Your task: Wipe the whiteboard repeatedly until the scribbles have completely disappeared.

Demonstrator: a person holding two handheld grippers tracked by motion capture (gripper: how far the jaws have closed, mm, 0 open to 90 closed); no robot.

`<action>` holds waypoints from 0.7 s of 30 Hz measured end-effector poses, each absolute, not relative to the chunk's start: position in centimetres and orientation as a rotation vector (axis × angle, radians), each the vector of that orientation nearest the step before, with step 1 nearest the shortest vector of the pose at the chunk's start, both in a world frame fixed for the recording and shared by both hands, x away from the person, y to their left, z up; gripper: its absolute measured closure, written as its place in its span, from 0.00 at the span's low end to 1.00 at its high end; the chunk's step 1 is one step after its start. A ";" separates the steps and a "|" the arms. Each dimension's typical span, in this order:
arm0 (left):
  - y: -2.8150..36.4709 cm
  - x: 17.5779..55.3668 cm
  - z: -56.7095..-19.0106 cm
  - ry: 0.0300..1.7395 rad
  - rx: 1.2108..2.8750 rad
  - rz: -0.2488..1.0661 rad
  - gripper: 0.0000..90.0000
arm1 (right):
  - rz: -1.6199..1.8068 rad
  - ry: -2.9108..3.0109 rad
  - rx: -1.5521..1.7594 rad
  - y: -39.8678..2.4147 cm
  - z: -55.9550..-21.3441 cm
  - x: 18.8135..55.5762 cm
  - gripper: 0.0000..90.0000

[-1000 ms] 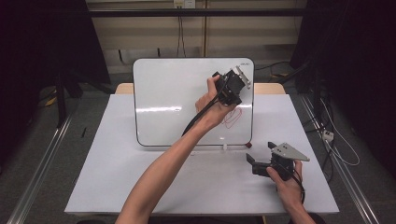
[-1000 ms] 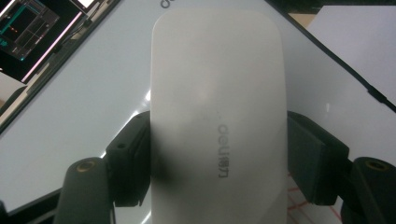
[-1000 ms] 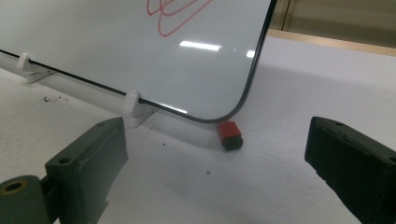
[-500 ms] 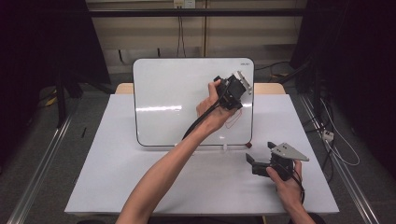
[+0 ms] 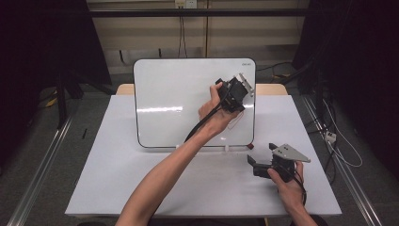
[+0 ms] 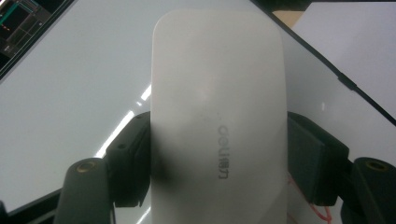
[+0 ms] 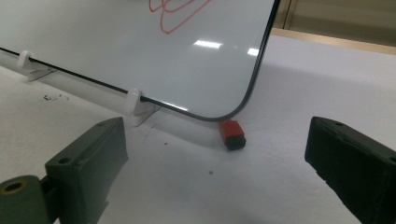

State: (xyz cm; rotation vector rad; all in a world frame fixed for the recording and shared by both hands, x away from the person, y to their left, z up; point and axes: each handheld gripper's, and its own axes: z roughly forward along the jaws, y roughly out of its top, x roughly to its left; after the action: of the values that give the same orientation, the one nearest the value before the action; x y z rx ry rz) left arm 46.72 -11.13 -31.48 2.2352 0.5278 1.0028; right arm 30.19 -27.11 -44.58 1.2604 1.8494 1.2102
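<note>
- At the right part of the whiteboard (image 5: 179, 103), which stands tilted on the table (image 5: 117, 179), the left hand-held gripper (image 5: 234, 94) presses a white eraser (image 6: 217, 121) against the board surface.
- In the left gripper view we see the two jaws pinching the eraser on its long sides, about in the middle of its length, one pad on each side.
- We judge the eraser to be light and stiff: a smooth plastic shell with rounded ends. Such a shell can be slippery, so the hold on the flat long sides is the good one; a hold near the rounded ends would probably slide off.
- The red marks (image 7: 177, 11) lie low on the board, near its right bottom corner. Below the gripper, in the left gripper view, a small part of red line shows too.
- The board rests in small white clips (image 7: 135, 105) and leans back. We think a strong push could move it or tip it, so the wiping pressure should stay moderate.
- The right hand-held gripper (image 5: 261, 162) rests low over the table in front of the board, with its jaws spread and nothing between them.
- A small red and black cap-like piece (image 7: 232, 134) lies on the table just beside the board corner; we cannot tell exactly what it is.
</note>
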 end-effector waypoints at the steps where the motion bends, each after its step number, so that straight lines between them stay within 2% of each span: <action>1: -11.1 46.8 -31.3 0.528 2.231 0.995 0.34 | 1.210 1.849 1.259 -27.1 -44.6 30.2 0.06; 15: -10.8 48.7 -28.8 0.594 2.205 0.985 0.34 | 1.217 1.841 1.264 -27.4 -44.6 30.1 0.06; 21: -10.9 48.3 -29.2 0.642 2.166 1.003 0.34 | 1.216 1.843 1.261 -27.4 -44.5 30.0 0.06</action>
State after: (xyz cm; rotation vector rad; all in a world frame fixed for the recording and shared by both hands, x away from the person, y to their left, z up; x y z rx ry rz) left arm 48.31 -10.94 -29.17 2.1655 0.6423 1.0033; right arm 30.01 -27.40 -44.55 1.2606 1.8434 1.2163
